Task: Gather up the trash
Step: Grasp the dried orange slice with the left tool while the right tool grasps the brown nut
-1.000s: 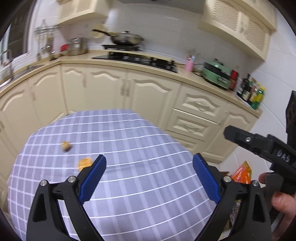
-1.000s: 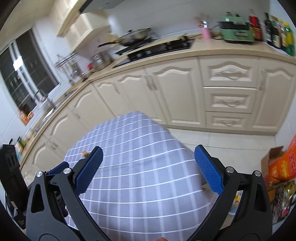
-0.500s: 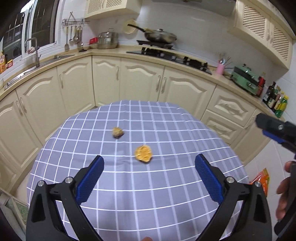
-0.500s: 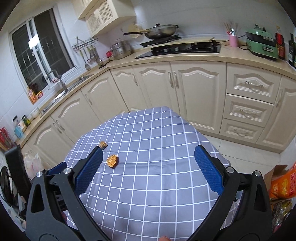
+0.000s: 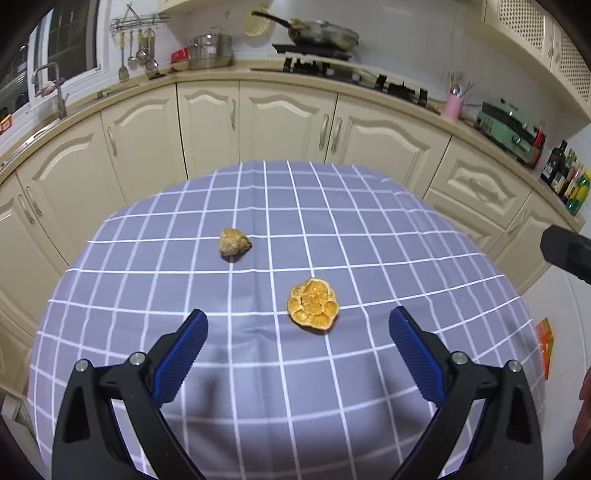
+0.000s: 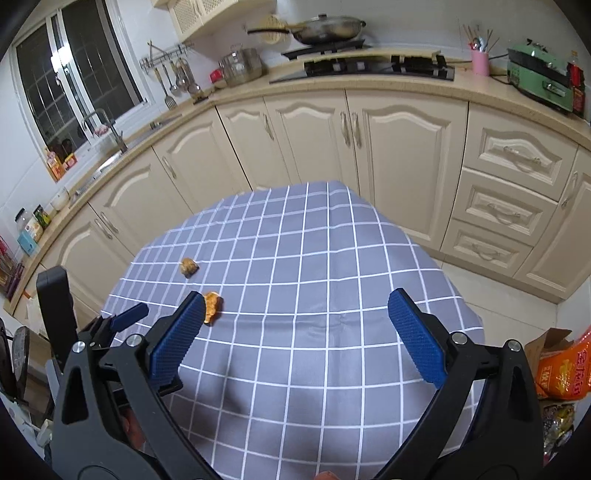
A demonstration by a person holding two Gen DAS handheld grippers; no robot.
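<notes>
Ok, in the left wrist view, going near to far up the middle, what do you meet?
Left gripper, open → orange peel → brown scrap → far edge of the tablecloth → cabinet doors → stove.

a home kitchen: cream cabinets (image 5: 284,122) curve around behind the desk (image 5: 295,387) with its checked grey cloth; above them on the counter sit a gas hob (image 6: 369,68) carrying a wok (image 6: 325,29), a steel pot (image 6: 240,66) to its left, then hanging utensils (image 6: 173,79), a sink tap (image 6: 107,129) and a window (image 6: 74,70)
</notes>
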